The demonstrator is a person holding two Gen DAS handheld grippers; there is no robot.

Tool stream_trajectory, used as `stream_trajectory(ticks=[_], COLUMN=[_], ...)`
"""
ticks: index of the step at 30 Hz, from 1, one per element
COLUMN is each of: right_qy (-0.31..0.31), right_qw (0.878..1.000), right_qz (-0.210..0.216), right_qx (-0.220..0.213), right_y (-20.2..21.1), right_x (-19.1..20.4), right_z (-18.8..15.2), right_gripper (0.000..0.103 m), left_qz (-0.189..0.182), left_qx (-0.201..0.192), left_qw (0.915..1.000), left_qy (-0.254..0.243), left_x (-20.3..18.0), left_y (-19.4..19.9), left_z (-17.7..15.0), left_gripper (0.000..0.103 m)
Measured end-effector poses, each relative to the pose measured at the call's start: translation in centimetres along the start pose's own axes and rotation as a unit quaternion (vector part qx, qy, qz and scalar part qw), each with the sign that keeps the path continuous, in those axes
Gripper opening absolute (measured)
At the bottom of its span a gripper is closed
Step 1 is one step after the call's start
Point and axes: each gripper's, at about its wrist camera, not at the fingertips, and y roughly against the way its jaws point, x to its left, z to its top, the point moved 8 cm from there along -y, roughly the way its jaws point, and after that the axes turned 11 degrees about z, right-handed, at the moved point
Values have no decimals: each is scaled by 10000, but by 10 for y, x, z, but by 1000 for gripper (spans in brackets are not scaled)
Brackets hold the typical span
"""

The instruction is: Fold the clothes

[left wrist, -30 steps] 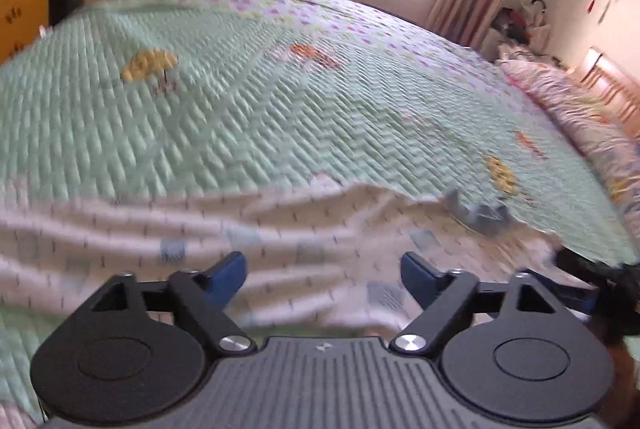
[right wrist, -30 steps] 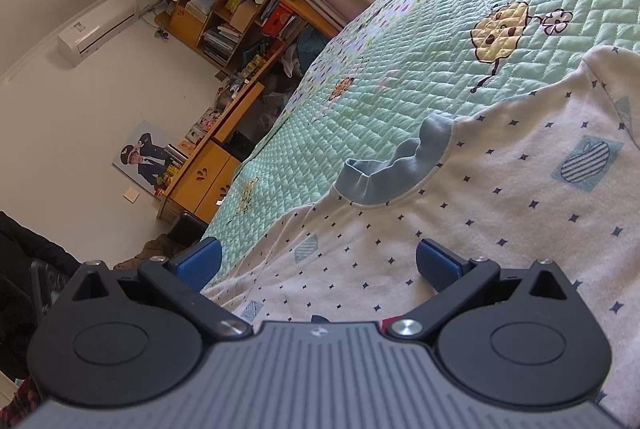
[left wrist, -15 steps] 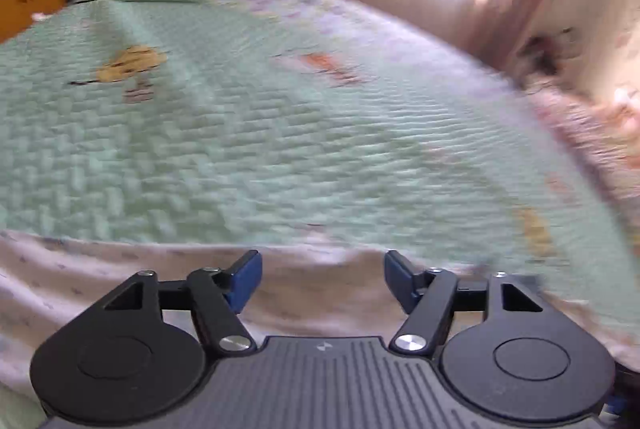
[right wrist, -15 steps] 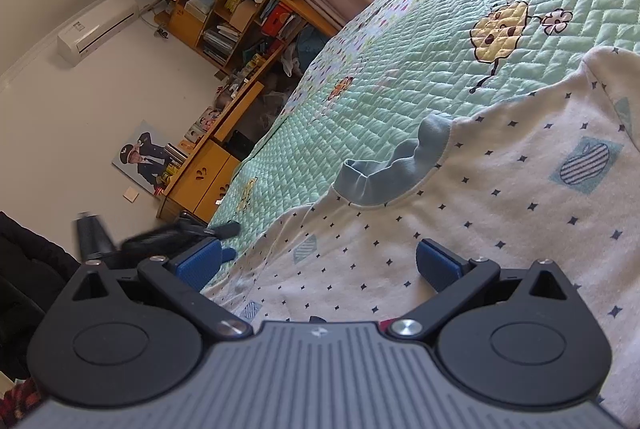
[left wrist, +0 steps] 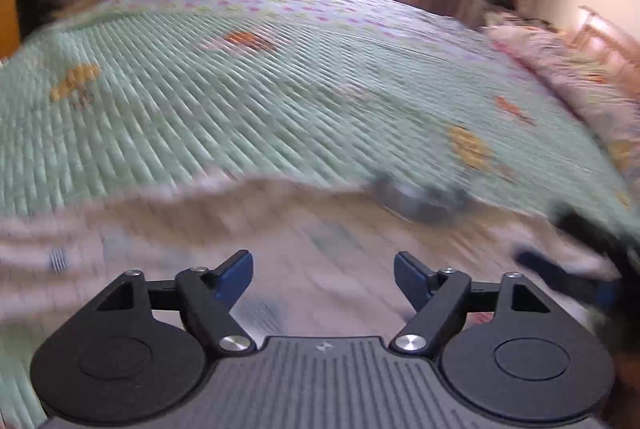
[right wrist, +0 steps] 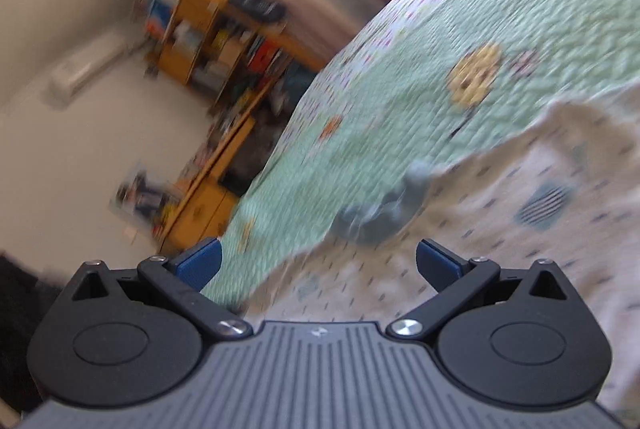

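Left wrist view: the left hand-held gripper has its blue pads spread wide and opening a little further, with nothing pinched between them. It hangs over the shirt, a pale garment with small dark specks and a few striped blue patches, lying spread on the bed along its near edge. The pads do not appear to touch the cloth, though the blur makes that hard to settle. At the right edge of this view the right hand-held gripper shows as a dark smear over the same garment.

In the right wrist view the right hand-held gripper also stands spread and empty, above the shirt's edge where the cloth meets the green quilt. Just beyond its pads lies the grey-blue collar, bunched and rippled, at the shirt's far edge.

By its look the shirt is thin, soft knit: light and limp. It would sag wherever it is not held, and one pinch would lift only a peak of cloth and drag the rest. The quilted cover probably gives some grip, so the lower layer may stay put while the top is lifted. The firmer places to hold are the seamed ones: the shoulder on either side of the collar, or the hem corners. Taking two matching points, one per hand-held gripper, should keep the edge straight for a fold. The pads need to catch both layers, or the shirt may open like a bag.
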Motion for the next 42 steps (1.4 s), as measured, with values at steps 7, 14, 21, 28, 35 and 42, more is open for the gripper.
stream_trajectory(ticks=[7,14,21,28,35,42], right_qy=[-199,-985,-393,-162,-194,171], right_qw=[9954,9638,9801,9796,9726,9814], right_qz=[-436,-2387,-1735,-2000,-2133,-1800], right_qx=[-829,-658,-882,72,903,642], right_y=[124,249,243,142,170,133], right_x=[-12,-90,-30,-51,-55,-46], right_z=[11,17,24,29,6,43], right_gripper=[103,26,63,63,57,46], left_qz=[-1036,-1141,-1259,-1212,-1412,-1295], left_qx=[646,1103,1147,1279,1257,1244], left_qw=[9893,9788,9799,9829,9814,9837], left_qy=[794,1299,1040,542,334,-105], left_x=[13,14,-7,-21,-24,-32], left_y=[49,50,56,54,44,46], left_z=[-93,-136,-144,-168,-171,-174], left_gripper=[95,94,95,99,102,102])
